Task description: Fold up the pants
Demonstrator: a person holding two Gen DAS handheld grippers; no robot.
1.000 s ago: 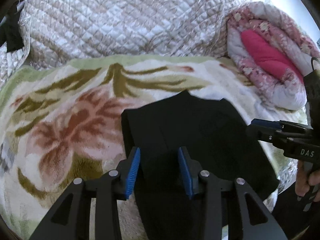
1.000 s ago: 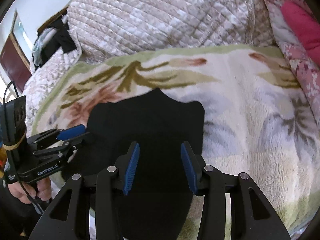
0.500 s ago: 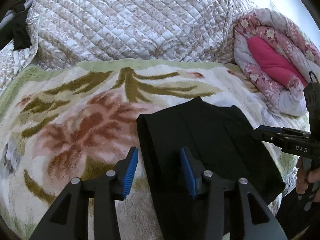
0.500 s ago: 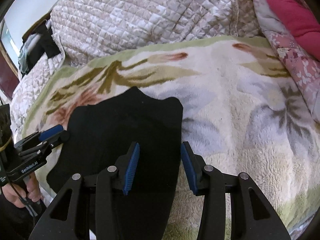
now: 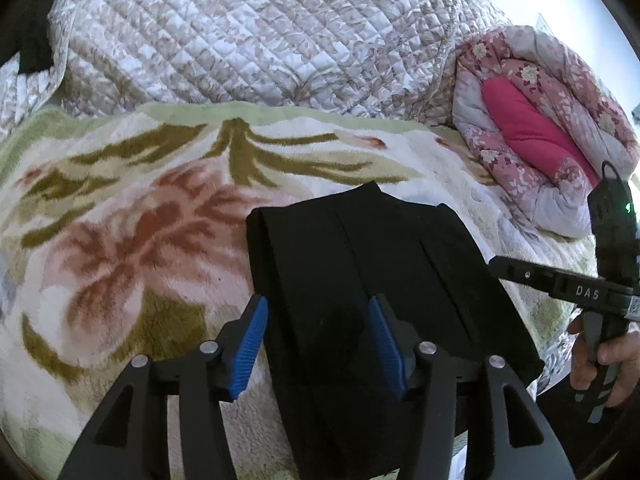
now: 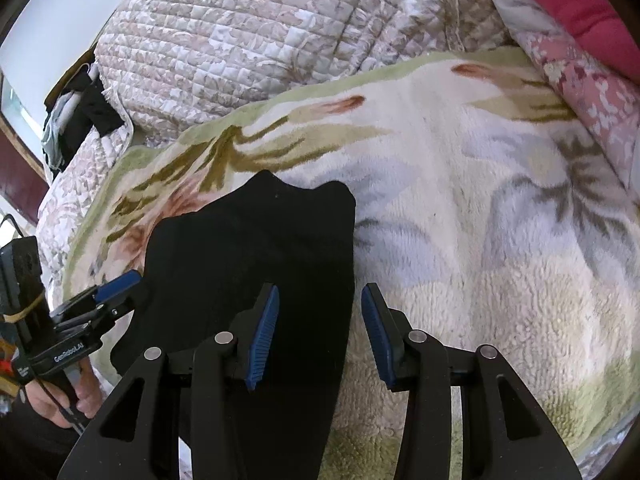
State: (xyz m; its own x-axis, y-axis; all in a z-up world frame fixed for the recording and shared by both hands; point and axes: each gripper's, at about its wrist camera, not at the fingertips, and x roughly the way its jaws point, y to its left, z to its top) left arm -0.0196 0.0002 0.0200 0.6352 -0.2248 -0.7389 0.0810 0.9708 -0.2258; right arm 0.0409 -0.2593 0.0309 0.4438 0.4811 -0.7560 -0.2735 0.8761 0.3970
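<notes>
Black pants point(image 5: 360, 280) lie folded on the blanket point(image 5: 132, 240); left gripper point(image 5: 316, 340) jaws are seen opening, nothing pinched, right gripper point(image 6: 316, 332) half-open, empty—release judged done.

Black pants point(image 5: 360, 280) (folded), flat on blanket
</notes>
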